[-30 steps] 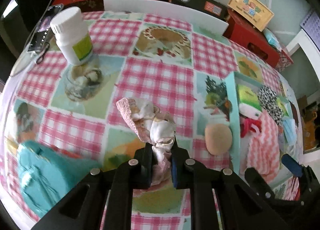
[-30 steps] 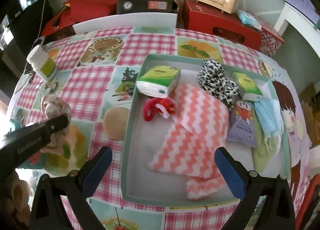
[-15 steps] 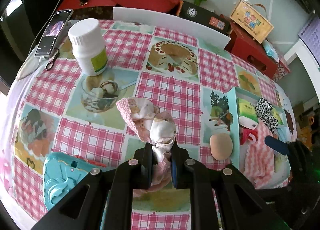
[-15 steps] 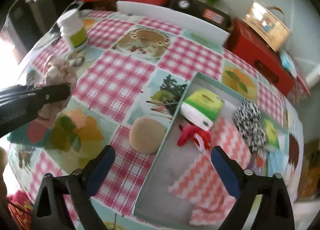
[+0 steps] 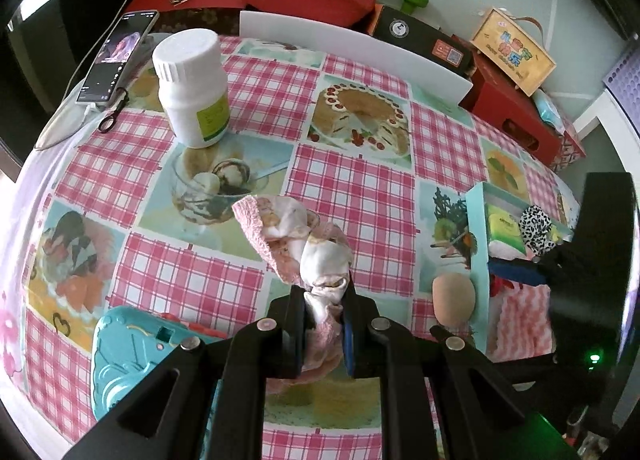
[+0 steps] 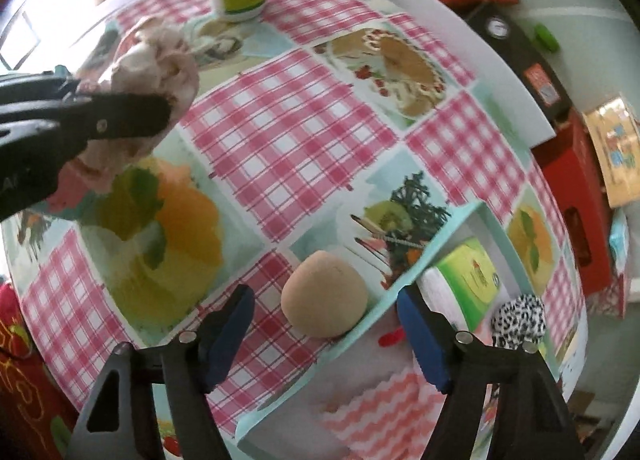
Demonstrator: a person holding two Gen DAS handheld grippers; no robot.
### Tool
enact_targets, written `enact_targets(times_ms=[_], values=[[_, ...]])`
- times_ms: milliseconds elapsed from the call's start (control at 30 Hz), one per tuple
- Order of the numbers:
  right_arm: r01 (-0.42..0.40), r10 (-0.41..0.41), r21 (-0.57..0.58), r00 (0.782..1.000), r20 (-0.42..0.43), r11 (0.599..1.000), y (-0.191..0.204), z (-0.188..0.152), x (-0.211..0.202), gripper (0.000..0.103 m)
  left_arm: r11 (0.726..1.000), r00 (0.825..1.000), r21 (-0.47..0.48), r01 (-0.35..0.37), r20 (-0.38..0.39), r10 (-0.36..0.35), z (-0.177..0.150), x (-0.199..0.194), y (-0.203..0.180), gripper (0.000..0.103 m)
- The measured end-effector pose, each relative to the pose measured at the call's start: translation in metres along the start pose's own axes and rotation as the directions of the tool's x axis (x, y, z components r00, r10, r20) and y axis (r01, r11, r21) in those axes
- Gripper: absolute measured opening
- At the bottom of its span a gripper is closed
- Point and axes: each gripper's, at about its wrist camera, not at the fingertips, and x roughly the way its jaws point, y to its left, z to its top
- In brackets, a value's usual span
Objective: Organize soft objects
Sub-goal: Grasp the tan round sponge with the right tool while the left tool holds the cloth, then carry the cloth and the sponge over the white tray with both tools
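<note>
Closing right gripper [image 6: 324, 334] straddles beige sponge [image 6: 324, 294], right view only

Home dining spot: food-print checked tablecloth [image 5: 352, 196], phone [image 5: 116, 56], gift boxes [image 5: 516, 116].

Tablecloth [image 5: 352, 196]: pink-and-white check, pale teal squares with printed desserts and fruit. Held cloth [image 5: 296, 240]: pink edge, cream middle with small prints. Sponge [image 6: 324, 294]: plain tan. Tray [image 6: 436, 244]: mint green rim, white inside. Towel [image 6: 384, 408]: coral-and-white zigzag. Tissue pack [image 6: 472, 280]: green and white. Scrunchie [image 6: 518, 320]: black-and-white leopard spots. Bottle [image 5: 194, 86]: white, yellow-green label. Gripper pads [image 6: 420, 336]: blue; arms black.
</note>
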Motion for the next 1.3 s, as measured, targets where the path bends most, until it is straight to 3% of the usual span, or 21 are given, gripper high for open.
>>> enact_targets(times_ms=[400, 500, 633, 867, 1100, 1300], values=[[-0.027, 0.019, -0.115, 0.998, -0.068, 0.993, 0.015, 0.012, 0.020, 0.063, 1.000, 1.000, 0.005, -0.003, 0.018, 0.003, 0.000, 0.001, -0.001, 0.015], [-0.053, 0.046, -0.104, 0.997, -0.070, 0.993, 0.013, 0.013, 0.024, 0.063, 1.000, 1.000, 0.006, -0.004, 0.021, 0.004, 0.000, 0.001, -0.001, 0.015], [-0.090, 0.084, -0.087, 0.994, -0.072, 0.992, 0.005, 0.014, 0.030, 0.053, 1.000, 1.000, 0.008, -0.004, 0.022, 0.003, 0.000, 0.002, -0.001, 0.015], [-0.083, 0.080, -0.063, 0.995, -0.052, 0.995, -0.005, 0.007, 0.026, 0.050, 1.000, 1.000, 0.004, -0.001, 0.023, 0.001, 0.000, 0.001, 0.000, 0.015], [-0.138, 0.134, 0.110, 0.990, 0.042, 0.984, -0.015, -0.003, 0.012, 0.050, 1.000, 1.000, 0.002, -0.002, 0.022, 0.002, 0.000, 0.001, 0.000, 0.015], [-0.191, 0.153, 0.300, 0.977, 0.146, 0.934, -0.029, -0.020, -0.002, 0.050, 1.000, 1.000, -0.004, 0.002, 0.020, -0.002, 0.000, 0.000, 0.001, 0.015]])
